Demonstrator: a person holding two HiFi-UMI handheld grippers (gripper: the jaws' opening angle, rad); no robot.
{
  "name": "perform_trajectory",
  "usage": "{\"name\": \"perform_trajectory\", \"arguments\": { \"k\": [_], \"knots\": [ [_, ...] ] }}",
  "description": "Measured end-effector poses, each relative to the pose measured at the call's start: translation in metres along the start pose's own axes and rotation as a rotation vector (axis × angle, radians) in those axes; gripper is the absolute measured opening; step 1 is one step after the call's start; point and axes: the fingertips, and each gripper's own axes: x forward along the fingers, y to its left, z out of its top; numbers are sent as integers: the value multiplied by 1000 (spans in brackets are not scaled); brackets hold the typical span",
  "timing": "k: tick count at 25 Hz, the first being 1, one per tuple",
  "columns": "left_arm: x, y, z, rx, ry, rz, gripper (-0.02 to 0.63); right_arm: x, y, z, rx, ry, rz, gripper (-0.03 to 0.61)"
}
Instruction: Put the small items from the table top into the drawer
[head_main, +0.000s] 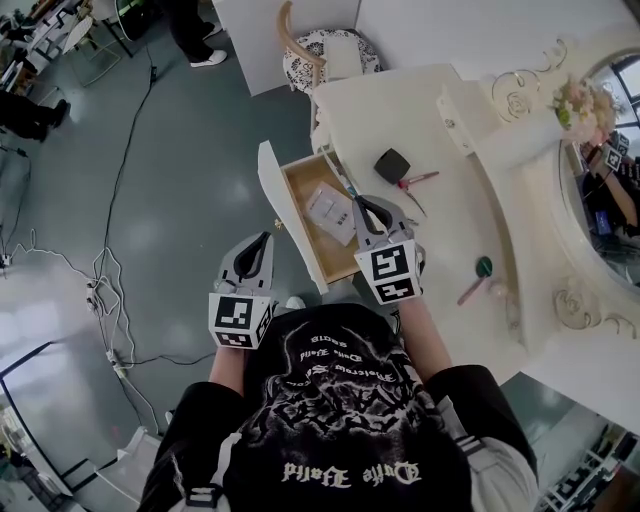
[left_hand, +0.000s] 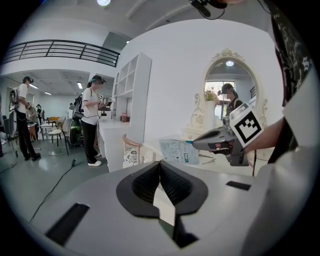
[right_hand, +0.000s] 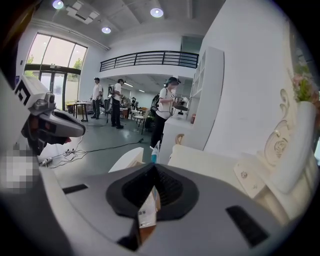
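The right gripper (head_main: 360, 206) has its fingers clenched on the edge of a flat printed packet (head_main: 328, 212), holding it over the open drawer (head_main: 298, 182) pulled out from the table (head_main: 445, 230). The left gripper (head_main: 264, 240) hovers just outside the drawer front, fingers pressed together on nothing. A black compact (head_main: 391, 165) and a green-headed tool (head_main: 481, 270) lie on the table.

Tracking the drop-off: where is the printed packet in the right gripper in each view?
Head view: printed packet at centre, over the open drawer.
Left gripper view: right of centre, at the right gripper's tip.
Right gripper view: low centre, edge-on between the jaws.
Shared landmark: the mirror's carved frame.
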Motion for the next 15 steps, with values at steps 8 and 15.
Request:
{"name": "perform_trajectory", "arguments": {
  "k": [8,15],
  "knots": [
    [-7,3,-6,-6,17,26,15,10,11,-21,-25,83,19,11],
    [-11,0,-12,-28,26,44,15,19,14,-40,-33,141,28,11]
  ]
}}
